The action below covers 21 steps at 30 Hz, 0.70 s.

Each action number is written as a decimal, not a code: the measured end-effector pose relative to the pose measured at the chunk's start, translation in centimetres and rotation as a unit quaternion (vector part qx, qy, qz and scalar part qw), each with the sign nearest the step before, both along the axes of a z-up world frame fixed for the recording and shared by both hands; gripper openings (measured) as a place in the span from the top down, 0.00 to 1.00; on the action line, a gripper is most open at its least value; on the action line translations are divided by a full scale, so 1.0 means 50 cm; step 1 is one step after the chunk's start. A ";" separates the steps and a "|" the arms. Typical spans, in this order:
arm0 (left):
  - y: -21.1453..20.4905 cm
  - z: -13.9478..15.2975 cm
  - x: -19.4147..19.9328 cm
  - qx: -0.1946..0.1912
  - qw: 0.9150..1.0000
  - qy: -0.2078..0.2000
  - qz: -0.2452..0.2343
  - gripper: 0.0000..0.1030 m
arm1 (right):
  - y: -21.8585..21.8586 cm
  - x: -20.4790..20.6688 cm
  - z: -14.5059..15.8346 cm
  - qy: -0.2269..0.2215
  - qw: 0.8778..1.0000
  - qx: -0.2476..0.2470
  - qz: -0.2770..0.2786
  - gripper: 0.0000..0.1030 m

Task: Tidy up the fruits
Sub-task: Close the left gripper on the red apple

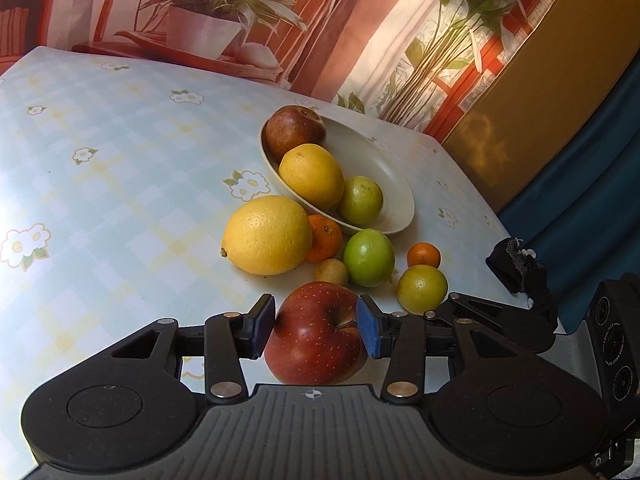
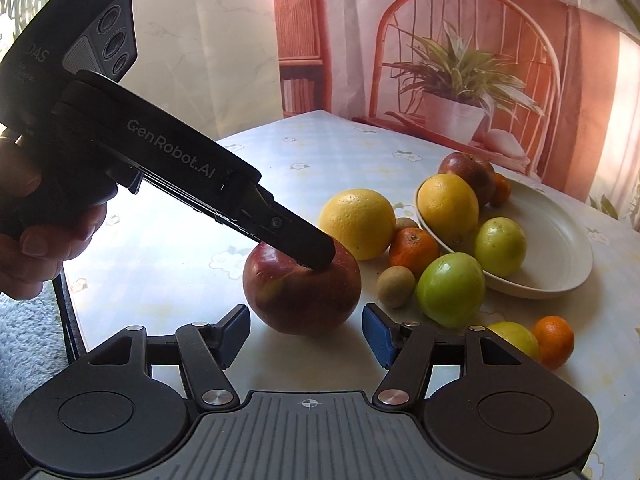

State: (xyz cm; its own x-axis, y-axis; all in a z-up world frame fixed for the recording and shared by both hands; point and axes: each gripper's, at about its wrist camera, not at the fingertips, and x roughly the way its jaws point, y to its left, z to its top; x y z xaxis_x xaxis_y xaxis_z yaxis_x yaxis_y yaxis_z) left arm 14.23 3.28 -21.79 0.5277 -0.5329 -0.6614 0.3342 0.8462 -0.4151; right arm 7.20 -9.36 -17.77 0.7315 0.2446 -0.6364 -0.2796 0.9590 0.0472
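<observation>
Red apple [image 1: 316, 336] sits on table [image 1: 120, 168] btwn left gripper [image 1: 316, 330] pads, contact unclear; right gripper [image 2: 306, 334] released; probably heavy, smooth, bruisable, so clamp across widest sides.

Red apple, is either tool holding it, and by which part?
The pads of the left tool flank the red apple at its sides, on the table; whether they press cannot be told. The right tool holds nothing.

Each camera sits on its own gripper and looks forward and down along its fingers at the bench [image 1: 120, 152]. Both are very close to the red apple [image 1: 316, 336] [image 2: 302, 290]. Both also see the bowl [image 1: 372, 156] [image 2: 560, 240].
</observation>
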 end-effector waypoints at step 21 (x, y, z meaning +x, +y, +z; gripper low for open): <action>0.039 -0.013 0.000 -0.039 0.998 0.040 0.003 0.55 | 0.013 0.028 -0.020 0.004 1.000 0.006 0.014 0.43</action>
State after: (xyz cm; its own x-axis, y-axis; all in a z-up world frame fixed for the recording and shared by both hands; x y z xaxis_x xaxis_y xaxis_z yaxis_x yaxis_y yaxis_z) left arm 14.26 5.25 -22.45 0.4775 -0.5819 -0.6584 0.2924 0.8118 -0.5054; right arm 8.59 -8.71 -18.76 0.7196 0.2732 -0.6384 -0.3062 0.9500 0.0614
